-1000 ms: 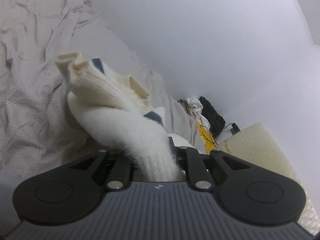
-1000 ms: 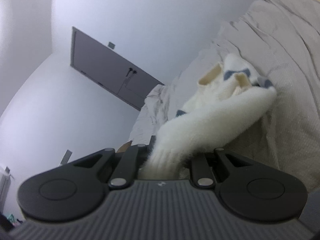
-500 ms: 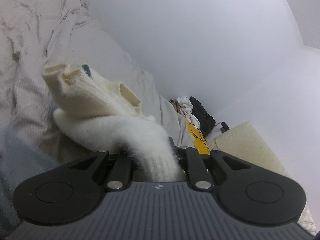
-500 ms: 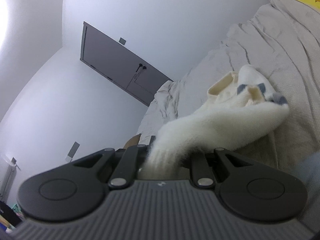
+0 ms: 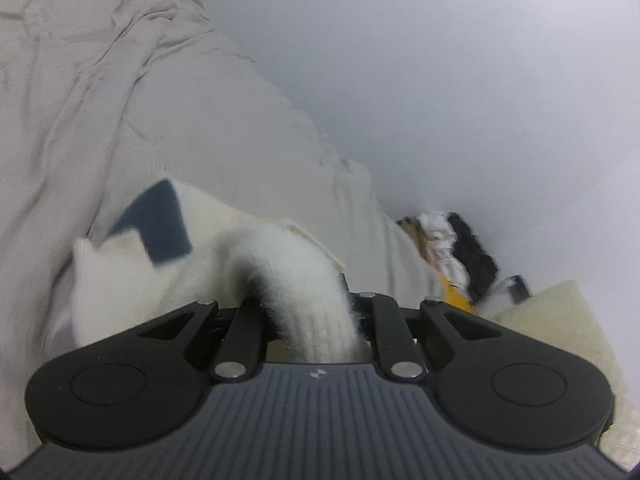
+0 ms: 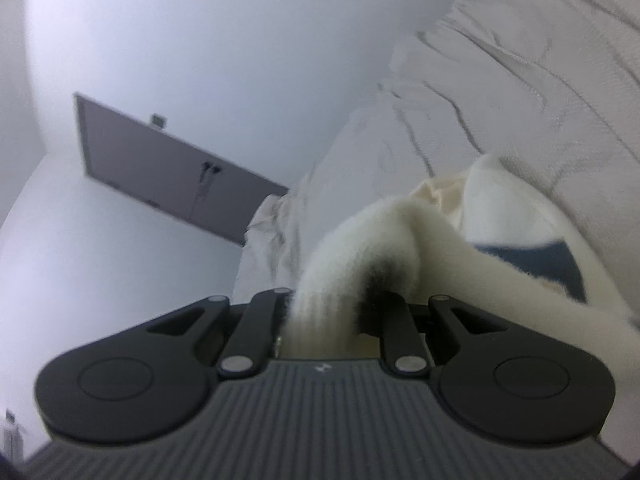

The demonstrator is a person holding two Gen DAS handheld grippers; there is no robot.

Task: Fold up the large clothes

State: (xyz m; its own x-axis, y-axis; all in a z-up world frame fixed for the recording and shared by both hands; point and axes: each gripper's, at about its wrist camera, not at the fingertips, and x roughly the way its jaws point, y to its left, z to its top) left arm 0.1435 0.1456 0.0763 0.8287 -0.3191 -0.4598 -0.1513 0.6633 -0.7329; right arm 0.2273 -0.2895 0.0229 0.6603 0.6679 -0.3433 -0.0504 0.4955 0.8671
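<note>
Both tongs are seen pinching fuzzy white knit. The left gripper (image 5: 320, 320) is clamped on a ribbed cuff end of the white sweater (image 5: 132, 276), low centre of the left wrist frame; the right gripper (image 6: 328, 312) is clamped on a second cuff-like end, low centre of the right wrist frame. From each pinch a sleeve arches up and away, toward the lower left of the left view and the right of the right view, where the body with a dark blue patch (image 6: 536, 264) is bunched on the rumpled beige bedcover (image 5: 100, 92). Risks, as judged: the loose pile could be shed from the pads if the sleeves are pulled taut, since only cuffs are held; the bunched body could drag and twist on the bedcover, so that a crooked fold would be laid; the bedcover could be snagged beneath. Frames are blurred, so pad contact is read partly from the cloth vanishing between the closed jaws.
</note>
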